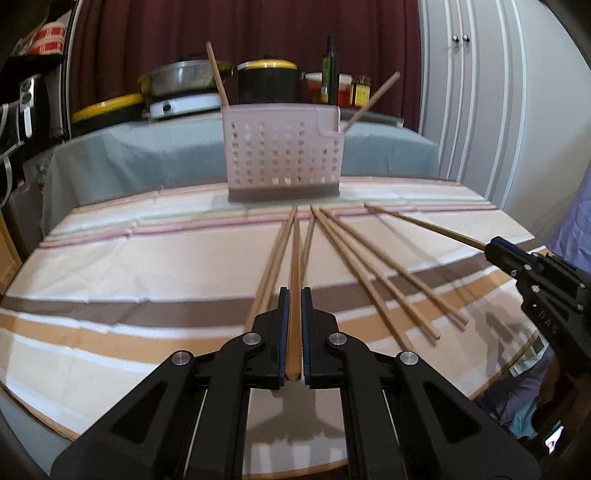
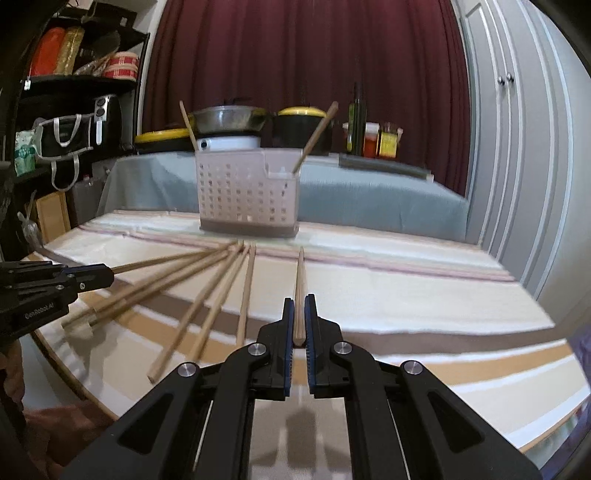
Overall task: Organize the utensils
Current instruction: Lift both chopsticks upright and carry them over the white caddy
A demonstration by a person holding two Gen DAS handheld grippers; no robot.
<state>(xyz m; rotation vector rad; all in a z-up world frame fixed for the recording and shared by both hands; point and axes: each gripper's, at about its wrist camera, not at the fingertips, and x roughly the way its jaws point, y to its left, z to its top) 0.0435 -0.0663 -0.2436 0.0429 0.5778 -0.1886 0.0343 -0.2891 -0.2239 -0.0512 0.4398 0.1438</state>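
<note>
We see tabletop cloth [image 1: 147,258]: cream ground, broad brown and tan stripes toward near edge, thin pink and pale green stripes toward far edge. Chopsticks [image 1: 354,266] light wood tone. Utensil basket [image 1: 282,155] at far edge pale pinkish, grid of square holes, darker base. We note fingers [image 1: 284,332] black with blue pads. Behind: grey-blue cover [image 1: 147,155], maroon curtain [image 1: 221,29], black pot with yellow lid [image 1: 267,79], white cupboard doors [image 1: 480,92].

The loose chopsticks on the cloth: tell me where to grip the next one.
Grip a loose chopstick at its thick near end, coming from the near table edge, fingers astride the shaft. They fan apart there but bunch together toward the caddy. Both grippers, left and right, already hold one that way.
</note>
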